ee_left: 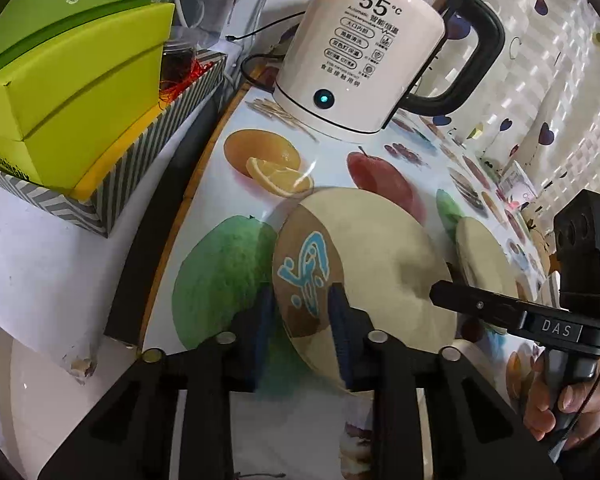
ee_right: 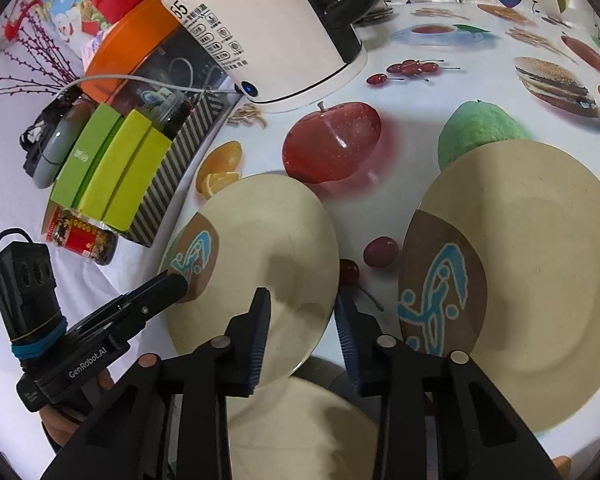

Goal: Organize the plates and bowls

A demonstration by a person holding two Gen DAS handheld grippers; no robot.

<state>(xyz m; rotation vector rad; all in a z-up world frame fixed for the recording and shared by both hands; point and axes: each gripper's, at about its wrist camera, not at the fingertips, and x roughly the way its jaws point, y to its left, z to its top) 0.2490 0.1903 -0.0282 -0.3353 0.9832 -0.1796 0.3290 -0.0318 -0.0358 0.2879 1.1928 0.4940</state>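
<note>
A cream plate with a brown patch and a blue motif lies near the front edge of the fruit-print table. My left gripper straddles its left rim, one pad outside the edge and one on the top face, shut on it. In the right wrist view my right gripper clamps the right rim of the same plate, while the left gripper shows at the opposite side. A second matching plate lies flat just to the right, apart from the first; it is also in the left wrist view.
A white electric kettle stands behind the plates. Off the table's left edge, a striped box holds green cartons, with a jar beside it. Below the table's front edge lies another pale round dish. A hand holds the right gripper's handle.
</note>
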